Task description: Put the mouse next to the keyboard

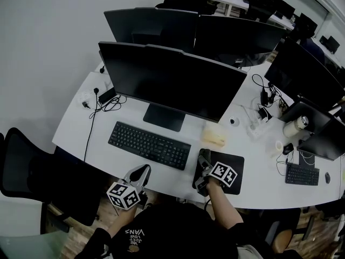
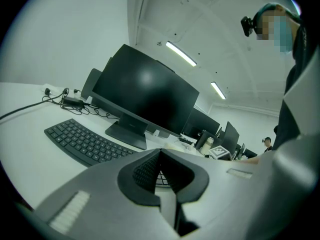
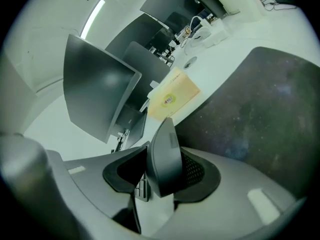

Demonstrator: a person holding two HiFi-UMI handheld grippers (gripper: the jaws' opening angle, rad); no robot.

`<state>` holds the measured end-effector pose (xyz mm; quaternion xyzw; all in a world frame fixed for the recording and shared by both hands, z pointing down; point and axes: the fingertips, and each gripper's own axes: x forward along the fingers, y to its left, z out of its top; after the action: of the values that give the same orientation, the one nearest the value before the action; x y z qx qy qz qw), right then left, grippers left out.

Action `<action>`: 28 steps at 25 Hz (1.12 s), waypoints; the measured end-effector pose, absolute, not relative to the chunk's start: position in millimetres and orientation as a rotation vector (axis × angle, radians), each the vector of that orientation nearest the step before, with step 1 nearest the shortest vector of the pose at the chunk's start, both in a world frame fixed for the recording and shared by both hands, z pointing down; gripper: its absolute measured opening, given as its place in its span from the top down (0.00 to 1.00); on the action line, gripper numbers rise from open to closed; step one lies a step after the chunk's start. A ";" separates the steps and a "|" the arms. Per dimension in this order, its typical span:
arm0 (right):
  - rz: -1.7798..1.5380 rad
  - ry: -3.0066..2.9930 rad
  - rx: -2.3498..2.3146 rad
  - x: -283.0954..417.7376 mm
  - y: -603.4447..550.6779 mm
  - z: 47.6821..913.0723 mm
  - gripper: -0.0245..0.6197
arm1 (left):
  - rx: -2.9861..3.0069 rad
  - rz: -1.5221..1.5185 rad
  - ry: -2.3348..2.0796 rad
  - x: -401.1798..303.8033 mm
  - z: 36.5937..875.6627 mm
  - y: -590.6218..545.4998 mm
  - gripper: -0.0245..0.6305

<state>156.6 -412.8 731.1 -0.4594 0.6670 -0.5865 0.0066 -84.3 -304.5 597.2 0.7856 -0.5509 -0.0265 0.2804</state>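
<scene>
A black keyboard (image 1: 148,144) lies in front of the big monitor, and it also shows in the left gripper view (image 2: 82,141). To its right is a dark mouse pad (image 1: 233,166). My right gripper (image 1: 202,169) hovers over the pad's left edge, just right of the keyboard's end. It is shut on the dark mouse (image 3: 164,144), which stands on edge between its pads above the mouse pad (image 3: 260,109). My left gripper (image 1: 139,178) hangs at the table's front edge below the keyboard. Its jaws (image 2: 160,154) are shut with nothing in them.
A wide black monitor (image 1: 172,85) stands behind the keyboard on its foot (image 1: 164,117). A pale yellow packet (image 1: 214,135) lies beyond the mouse pad. Cables (image 1: 105,104) trail at the back left. A second keyboard (image 1: 302,174) and more monitors fill the right. An office chair (image 1: 24,166) stands left.
</scene>
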 end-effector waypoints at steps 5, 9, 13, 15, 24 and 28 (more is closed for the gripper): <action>-1.837 2.183 -1.446 151.6 -409.7 732.6 0.64 | 2.126 -0.069 -1.465 -81.8 593.0 -308.4 0.96; -1.817 2.215 -1.457 153.0 -408.5 730.0 0.56 | 2.130 -0.060 -1.456 -80.8 592.4 -306.7 0.96; -1.750 2.444 -1.557 152.6 -402.2 730.5 0.47 | 2.130 -0.060 -1.451 -81.5 593.2 -304.5 0.96; -1.694 2.571 -1.621 152.4 -399.0 731.0 0.41 | 2.131 -0.060 -1.449 -82.0 593.5 -303.6 0.96; -1.531 2.804 -1.733 153.4 -387.8 732.4 0.31 | 2.135 -0.062 -1.431 -81.9 594.3 -297.4 0.96; -1.521 2.795 -1.724 152.5 -385.7 732.1 0.29 | 2.135 -0.063 -1.429 -84.7 593.5 -292.4 0.96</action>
<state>152.5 -385.7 732.1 -0.4628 0.7504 -0.4085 -0.2363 -84.7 -292.4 593.5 0.7970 -0.5336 -0.0235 0.2820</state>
